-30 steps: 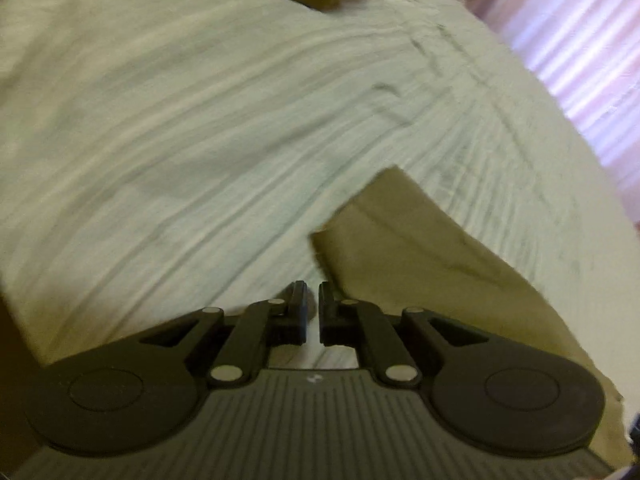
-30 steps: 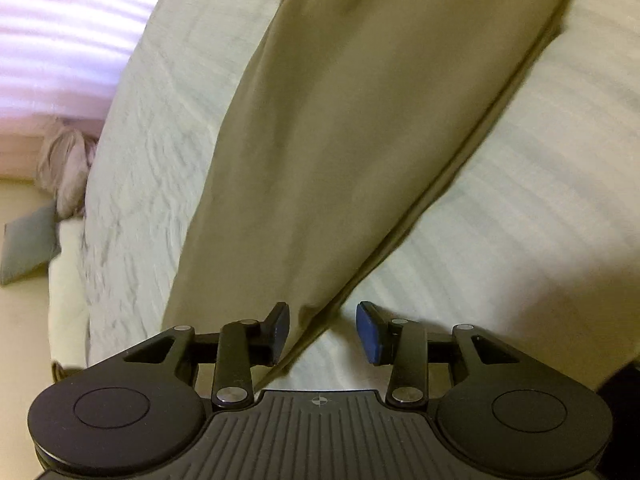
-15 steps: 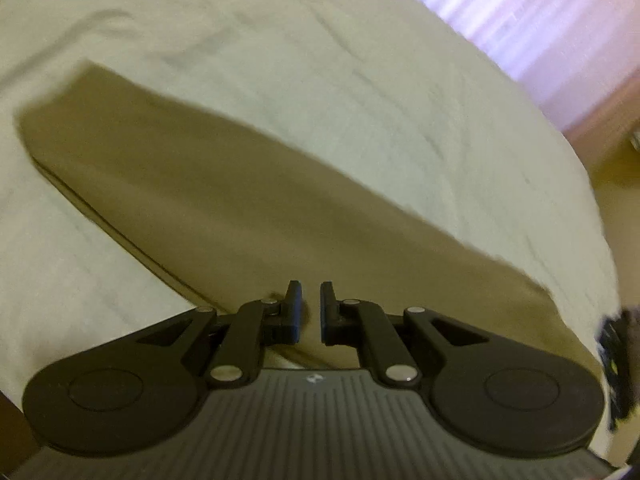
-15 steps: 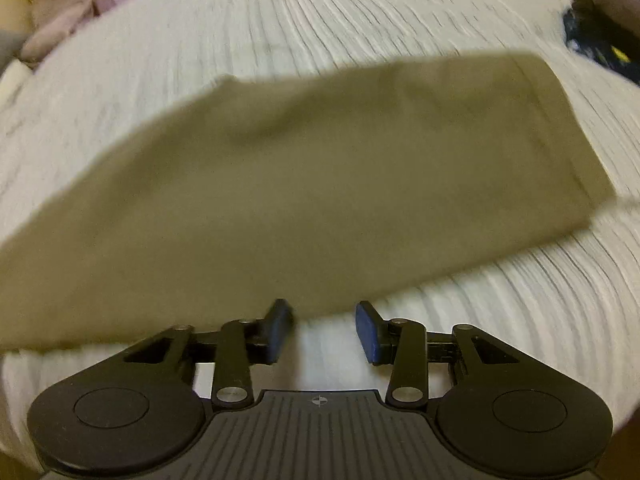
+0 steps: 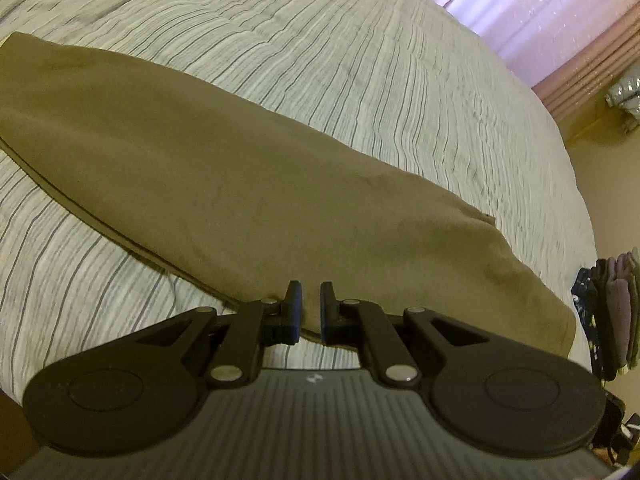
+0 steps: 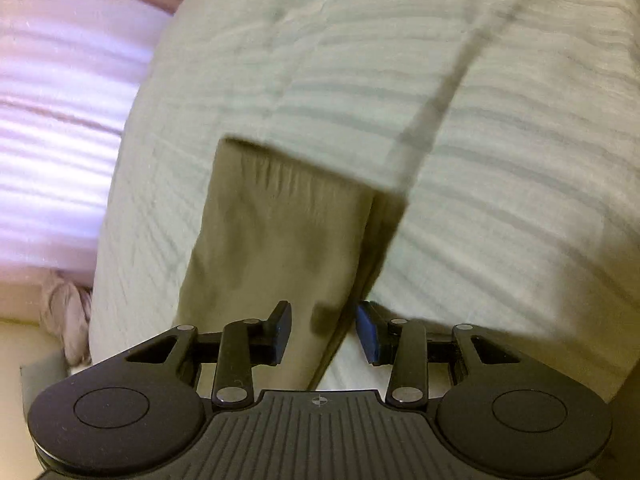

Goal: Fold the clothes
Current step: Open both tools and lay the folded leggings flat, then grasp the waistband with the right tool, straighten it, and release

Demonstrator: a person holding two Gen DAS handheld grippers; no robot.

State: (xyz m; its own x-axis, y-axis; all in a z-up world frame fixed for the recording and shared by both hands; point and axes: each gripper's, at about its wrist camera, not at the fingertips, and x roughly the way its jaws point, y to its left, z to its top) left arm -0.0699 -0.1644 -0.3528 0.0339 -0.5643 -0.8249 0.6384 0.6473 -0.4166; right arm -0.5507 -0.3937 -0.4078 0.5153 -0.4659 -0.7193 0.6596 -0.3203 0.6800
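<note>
An olive-brown garment (image 5: 224, 184) lies folded into a long strip on the striped bedspread (image 5: 360, 64). My left gripper (image 5: 310, 300) hovers at the strip's near edge, its jaws almost together with a narrow gap and nothing between them. In the right wrist view the same garment (image 6: 276, 240) runs away from me, its gathered end at the far side. My right gripper (image 6: 323, 320) is open above the garment's near part and holds nothing.
Pink curtains (image 5: 552, 12) hang beyond the bed's far edge. A pile of dark clothes (image 5: 608, 312) sits at the right edge of the bed. A pale bundle (image 6: 66, 312) lies on the floor beside the bed.
The right wrist view has swung from across the strip to along it, toward its gathered end. The left gripper has drawn nearer the strip's near edge. Neither gripper's jaws changed.
</note>
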